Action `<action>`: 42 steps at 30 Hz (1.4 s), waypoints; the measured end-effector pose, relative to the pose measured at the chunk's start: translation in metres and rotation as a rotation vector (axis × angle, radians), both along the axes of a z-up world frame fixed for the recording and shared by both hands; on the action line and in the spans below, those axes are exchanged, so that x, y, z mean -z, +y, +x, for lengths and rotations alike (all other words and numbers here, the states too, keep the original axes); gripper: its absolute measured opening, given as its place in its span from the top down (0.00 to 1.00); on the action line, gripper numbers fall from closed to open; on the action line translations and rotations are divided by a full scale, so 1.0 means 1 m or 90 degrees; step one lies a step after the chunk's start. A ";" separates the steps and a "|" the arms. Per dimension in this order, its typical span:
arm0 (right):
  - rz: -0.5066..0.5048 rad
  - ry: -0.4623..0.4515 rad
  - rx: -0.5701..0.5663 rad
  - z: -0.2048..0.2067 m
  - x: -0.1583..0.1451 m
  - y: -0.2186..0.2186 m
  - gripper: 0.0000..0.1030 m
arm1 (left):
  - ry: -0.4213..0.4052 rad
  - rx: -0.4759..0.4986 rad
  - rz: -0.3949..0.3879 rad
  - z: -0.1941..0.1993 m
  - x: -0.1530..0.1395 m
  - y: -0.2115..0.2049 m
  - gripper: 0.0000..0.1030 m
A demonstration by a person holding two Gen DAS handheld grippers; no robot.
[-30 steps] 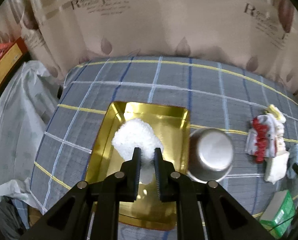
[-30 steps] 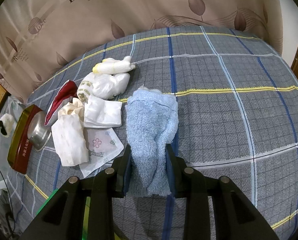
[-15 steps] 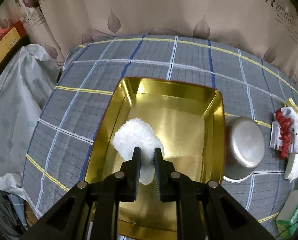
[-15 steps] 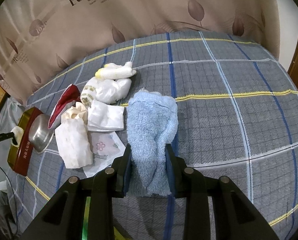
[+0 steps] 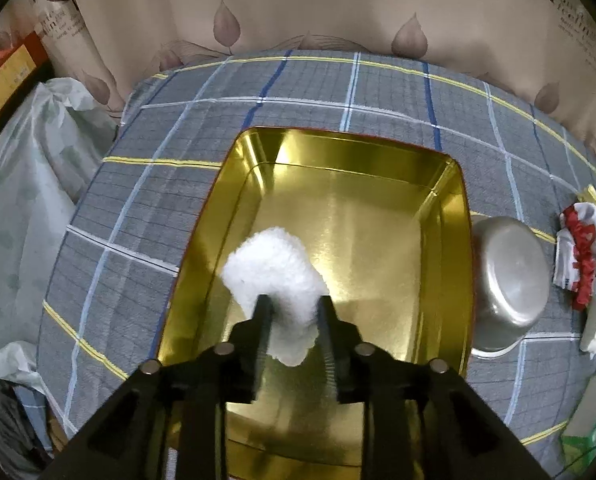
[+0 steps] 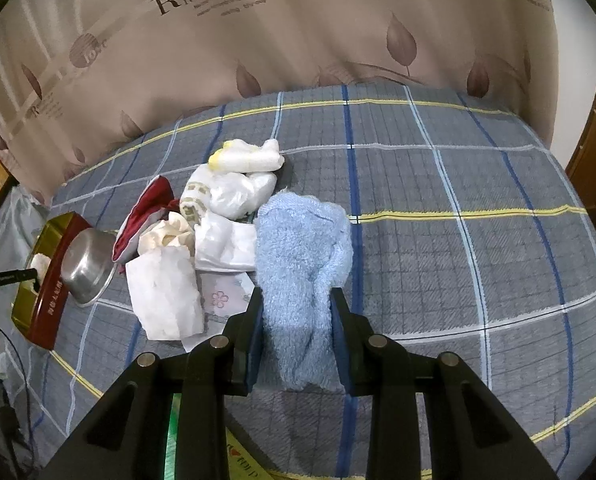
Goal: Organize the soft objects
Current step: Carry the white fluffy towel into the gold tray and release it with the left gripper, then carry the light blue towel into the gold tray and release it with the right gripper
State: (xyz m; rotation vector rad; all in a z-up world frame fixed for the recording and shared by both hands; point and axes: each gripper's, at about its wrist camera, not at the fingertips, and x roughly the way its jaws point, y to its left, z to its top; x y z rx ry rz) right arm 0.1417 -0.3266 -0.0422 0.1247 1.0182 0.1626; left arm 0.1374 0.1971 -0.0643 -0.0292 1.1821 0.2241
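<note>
Between the left gripper's (image 5: 292,312) jaws sits a white fluffy cloth (image 5: 274,272), pinched near its lower end so the puffy top sticks out ahead of the fingertips. It hangs over the near-left part of the gold tin tray (image 5: 451,240), and I can't tell if it's touching the tray floor yet. Just right of the jaws, outside the tray wall, there's an upturned steel bowl (image 5: 511,276). On the other side, the right gripper (image 6: 296,308) is clamped on a light blue towel (image 6: 301,248), which bunches between the pads and spills forward onto the plaid bedsheet (image 6: 457,264). To the left of those jaws is the pile of remaining stuff: a white plastic bag (image 6: 230,196), a folded tissue wad (image 6: 164,292) and a red pouch (image 6: 146,212). Both cloths look super light and squishy, so they'll squash rather than slip; I'd grab them mid-fold where the material is thickest, since a loose edge would probably just flop and drag.
</note>
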 end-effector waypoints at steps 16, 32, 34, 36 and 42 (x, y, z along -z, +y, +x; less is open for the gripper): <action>-0.046 -0.044 -0.019 -0.003 -0.031 0.036 0.73 | -0.073 0.035 0.052 -0.021 -0.020 -0.008 0.65; -0.015 -0.066 -0.157 -0.011 -0.059 0.142 0.73 | -0.132 -0.009 0.067 -0.057 -0.039 -0.002 0.59; -0.012 -0.064 -0.177 -0.012 -0.059 0.158 0.73 | -0.137 -0.015 0.074 -0.061 -0.040 0.000 0.58; -0.007 -0.062 -0.197 -0.012 -0.058 0.175 0.73 | -0.142 -0.021 0.077 -0.065 -0.040 0.002 0.58; 0.003 -0.058 -0.265 -0.015 -0.059 0.233 0.73 | -0.161 -0.046 0.062 -0.075 -0.043 0.013 0.57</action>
